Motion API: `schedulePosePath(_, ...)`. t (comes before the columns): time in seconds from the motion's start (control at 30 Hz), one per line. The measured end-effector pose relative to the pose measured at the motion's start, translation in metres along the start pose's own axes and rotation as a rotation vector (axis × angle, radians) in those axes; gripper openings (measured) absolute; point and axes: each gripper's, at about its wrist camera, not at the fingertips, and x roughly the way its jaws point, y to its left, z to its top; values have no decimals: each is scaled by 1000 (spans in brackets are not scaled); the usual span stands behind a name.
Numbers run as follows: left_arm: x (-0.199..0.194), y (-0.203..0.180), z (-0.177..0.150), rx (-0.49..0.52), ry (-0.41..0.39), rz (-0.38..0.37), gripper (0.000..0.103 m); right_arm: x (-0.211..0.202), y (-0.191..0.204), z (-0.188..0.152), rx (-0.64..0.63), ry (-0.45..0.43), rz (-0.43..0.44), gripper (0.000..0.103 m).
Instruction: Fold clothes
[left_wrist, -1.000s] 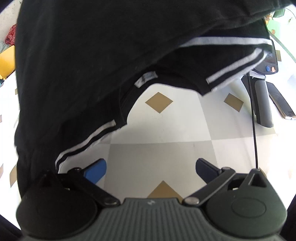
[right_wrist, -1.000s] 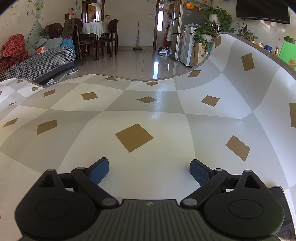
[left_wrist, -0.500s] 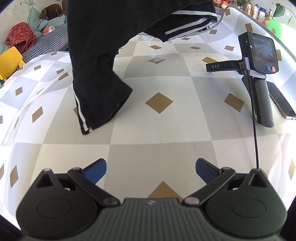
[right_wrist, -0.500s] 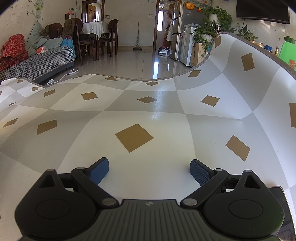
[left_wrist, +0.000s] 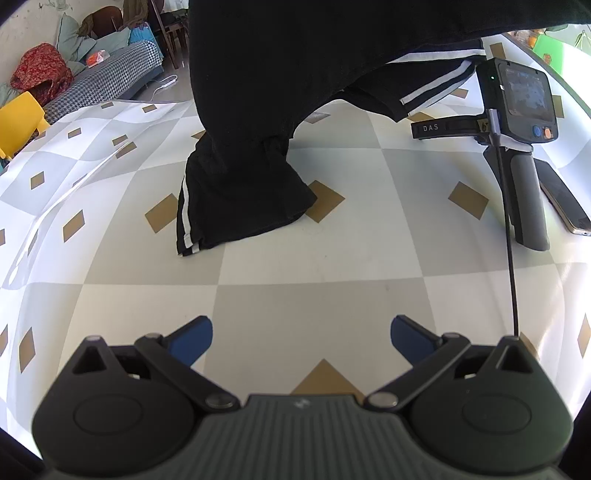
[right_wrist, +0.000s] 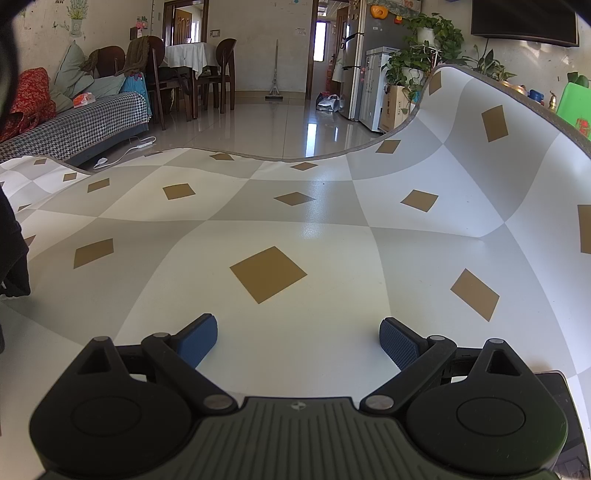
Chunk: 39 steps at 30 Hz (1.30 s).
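Garment: I see one black fabric garment with white double stripes (left_wrist: 258, 122) hanging down from above the left wrist view, its lower striped hem resting crumpled on the checked grey-and-white table cover with tan diamonds (left_wrist: 332, 266).
Left gripper: my left gripper (left_wrist: 301, 341) sits low over the cover with its two blue-padded fingers (left_wrist: 192, 338) spread wide and nothing between them; the garment lies ahead and slightly to its left, well apart from the tips.
Right gripper: my right gripper (right_wrist: 298, 341) is likewise splayed and empty, hovering over bare cover (right_wrist: 332, 240); only a dark edge of the garment (right_wrist: 13, 258) shows at the far left of its view.
Containers: I can make out none on the table.
Other items: one dark handheld device with a screen and two buttons (left_wrist: 521, 122) stands on its grey grip to the right of the garment; one flat dark phone (left_wrist: 563, 201) lies just beside it, on its right.
Count: one garment, two grippers, one device, one phone.
Background: a houndstooth-covered sofa (right_wrist: 74, 125) and a dining table with chairs (right_wrist: 184, 70) stand beyond the table's far edge.
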Motion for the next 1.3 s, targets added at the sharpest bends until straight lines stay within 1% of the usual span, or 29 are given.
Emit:
schedulePosePath(0.7, 8, -5, 3, -6, 9, 22, 103, -1, 0, 0, 0, 0, 0, 95)
schedulePosePath(1.03, 17, -1, 8, -34, 17, 66, 103, -2, 0, -1, 0, 0, 0, 95)
schedulePosePath(1.3, 30, -3, 9, -39, 46, 108, 103, -2, 0, -1, 0, 0, 0, 95)
